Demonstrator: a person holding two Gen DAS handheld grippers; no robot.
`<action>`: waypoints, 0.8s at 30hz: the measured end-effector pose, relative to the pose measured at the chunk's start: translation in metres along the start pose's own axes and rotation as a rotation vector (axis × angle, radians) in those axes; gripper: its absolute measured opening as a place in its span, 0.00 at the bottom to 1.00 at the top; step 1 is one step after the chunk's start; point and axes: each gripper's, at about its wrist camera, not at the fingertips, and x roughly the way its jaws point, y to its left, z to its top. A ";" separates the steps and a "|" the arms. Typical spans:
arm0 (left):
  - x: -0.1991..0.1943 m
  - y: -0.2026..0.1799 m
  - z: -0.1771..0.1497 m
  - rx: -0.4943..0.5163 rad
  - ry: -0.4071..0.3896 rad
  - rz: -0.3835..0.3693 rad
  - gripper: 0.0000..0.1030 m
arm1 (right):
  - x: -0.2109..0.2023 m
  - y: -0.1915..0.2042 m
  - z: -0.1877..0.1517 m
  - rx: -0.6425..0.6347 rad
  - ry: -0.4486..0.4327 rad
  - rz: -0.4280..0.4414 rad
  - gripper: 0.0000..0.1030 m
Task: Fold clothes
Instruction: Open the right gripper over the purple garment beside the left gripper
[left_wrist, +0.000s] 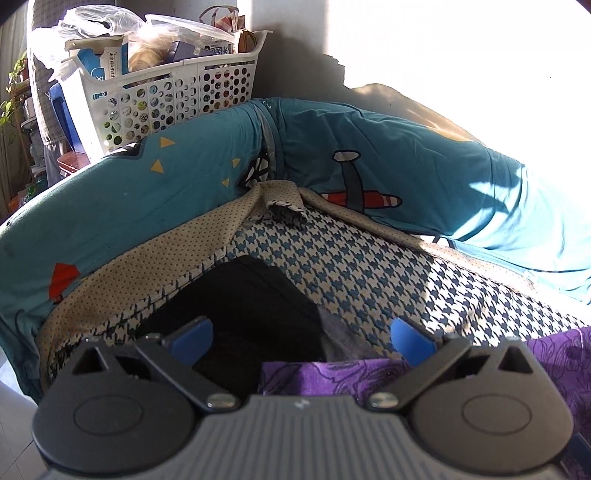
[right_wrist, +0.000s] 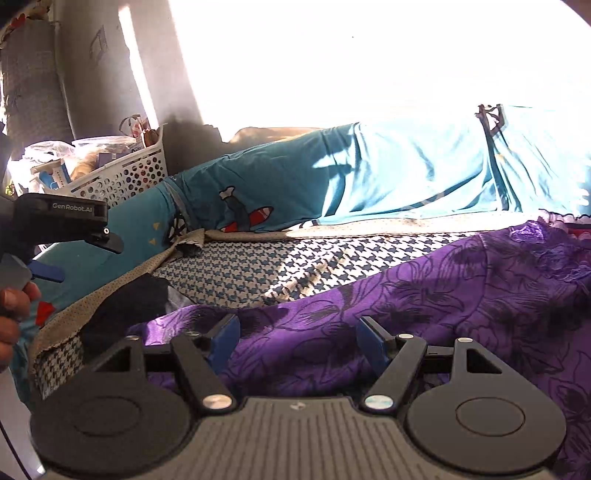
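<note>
"GenRobot.AI" is printed on the left tool (right_wrist: 48, 271), seen at the far left of the right wrist view; its fingers are spread wide, holding nothing. A black garment (left_wrist: 236, 310) lies on the houndstooth bed cover (left_wrist: 369, 273). The purple floral garment (right_wrist: 424, 295) is spread rightward beneath the open, empty right tool (right_wrist: 297, 343).

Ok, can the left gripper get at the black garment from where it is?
Probably yes: the left gripper is open, and the black garment lies just ahead between its fingers, uncovered.
</note>
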 end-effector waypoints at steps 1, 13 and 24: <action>0.002 -0.007 -0.003 0.015 0.011 -0.012 1.00 | -0.003 -0.012 -0.001 0.004 0.001 -0.048 0.68; 0.016 -0.071 -0.026 0.132 0.104 -0.107 1.00 | 0.016 -0.054 -0.019 -0.020 0.131 -0.121 0.69; 0.015 -0.114 -0.041 0.181 0.116 -0.137 1.00 | 0.002 -0.004 -0.050 -0.215 0.272 0.119 0.71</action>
